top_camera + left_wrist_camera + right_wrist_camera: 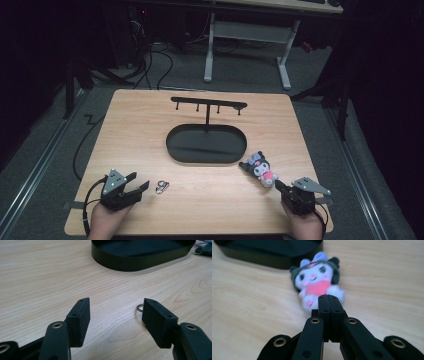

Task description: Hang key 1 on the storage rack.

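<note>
A small plush toy (261,168) with black hair, a white face and a pink body lies on the wooden table (130,120), just right of the black oval tray (172,145). My right gripper (276,185) is shut with nothing between its jaws, its tips close to the plush toy (317,281), which lies flat facing up. My left gripper (144,185) stands open near the table's front left. A metal key ring (161,187) lies just beyond its tips. In the left gripper view the key ring (139,307) peeks out beside the right jaw.
A black stand with a T-shaped bar (208,103) carrying several hooks rises from the oval tray (117,263). Desk legs (208,60) and cables lie on the floor beyond the table's far edge. Bare tabletop stretches between the two grippers.
</note>
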Tool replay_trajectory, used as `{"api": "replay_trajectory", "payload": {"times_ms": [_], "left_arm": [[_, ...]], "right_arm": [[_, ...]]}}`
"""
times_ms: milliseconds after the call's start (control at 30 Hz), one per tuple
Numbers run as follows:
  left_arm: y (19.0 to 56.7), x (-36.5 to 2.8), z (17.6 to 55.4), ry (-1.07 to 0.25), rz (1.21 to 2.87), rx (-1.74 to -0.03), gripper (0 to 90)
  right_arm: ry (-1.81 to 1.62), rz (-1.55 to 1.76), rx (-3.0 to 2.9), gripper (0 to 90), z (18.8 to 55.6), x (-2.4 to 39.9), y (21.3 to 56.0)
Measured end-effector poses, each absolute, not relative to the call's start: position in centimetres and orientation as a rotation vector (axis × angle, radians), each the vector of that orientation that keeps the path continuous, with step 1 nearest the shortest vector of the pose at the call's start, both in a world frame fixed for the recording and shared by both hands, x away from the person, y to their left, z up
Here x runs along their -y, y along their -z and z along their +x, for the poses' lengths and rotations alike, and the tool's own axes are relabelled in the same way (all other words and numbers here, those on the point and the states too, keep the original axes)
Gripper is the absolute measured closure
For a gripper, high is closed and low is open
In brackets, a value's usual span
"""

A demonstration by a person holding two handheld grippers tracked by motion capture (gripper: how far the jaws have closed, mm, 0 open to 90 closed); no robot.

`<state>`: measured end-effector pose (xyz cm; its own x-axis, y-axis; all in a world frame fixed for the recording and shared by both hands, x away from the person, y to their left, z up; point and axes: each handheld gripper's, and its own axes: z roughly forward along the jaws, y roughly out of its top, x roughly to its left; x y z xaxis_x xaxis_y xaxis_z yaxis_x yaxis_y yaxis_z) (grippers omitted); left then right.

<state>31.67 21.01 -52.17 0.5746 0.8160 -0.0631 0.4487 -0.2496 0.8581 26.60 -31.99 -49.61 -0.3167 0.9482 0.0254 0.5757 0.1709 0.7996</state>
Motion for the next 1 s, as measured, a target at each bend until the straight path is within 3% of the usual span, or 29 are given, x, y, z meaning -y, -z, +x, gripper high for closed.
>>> {"api": "replay_trajectory", "payload": {"times_ms": [633,1000], "left_arm": [[52.0,-21.1,31.7,-0.488,1.902,-0.965,39.7],[52.1,-20.9,31.7,-0.473,1.914,-0.949,39.7]], "right_arm": [[-0.713,1.568,-2.267,77.8,28.7,32.1,49.3],[-0.48,1.507,-2.474,62.0,30.2,30.4,47.6]]}}
